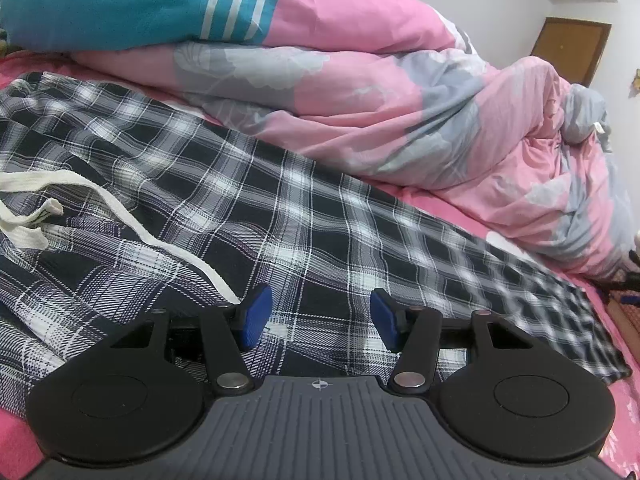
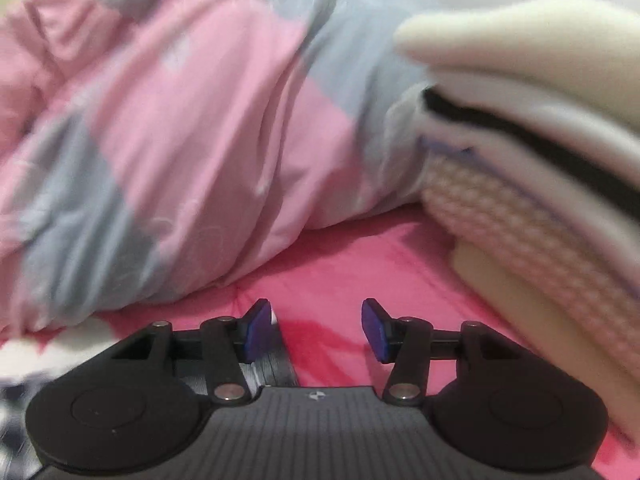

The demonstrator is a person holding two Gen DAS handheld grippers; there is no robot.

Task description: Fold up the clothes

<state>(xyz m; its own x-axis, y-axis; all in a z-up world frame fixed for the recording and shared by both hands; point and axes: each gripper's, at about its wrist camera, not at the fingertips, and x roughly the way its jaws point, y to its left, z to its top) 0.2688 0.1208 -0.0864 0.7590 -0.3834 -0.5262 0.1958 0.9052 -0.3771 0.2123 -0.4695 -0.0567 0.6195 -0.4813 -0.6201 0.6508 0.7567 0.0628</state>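
Observation:
Black-and-white plaid trousers [image 1: 280, 208] lie spread on the pink bed sheet [image 1: 472, 216], their white drawstring [image 1: 120, 216] trailing across the waist at the left. My left gripper [image 1: 320, 316] hovers low over the plaid cloth, open, with nothing pinched between its blue pads [image 1: 256, 316]. In the blurred right wrist view my right gripper [image 2: 318, 330] stands open over the bare pink sheet [image 2: 360, 264]. A dark corner of plaid cloth [image 2: 274, 364] shows just under its left finger.
A crumpled pink and grey duvet [image 1: 400, 112] runs along the far side of the bed, with a teal striped cover [image 1: 120, 4] on top. The same duvet [image 2: 180, 140] fills the right wrist view. A stack of folded clothes [image 2: 540, 168] stands at the right.

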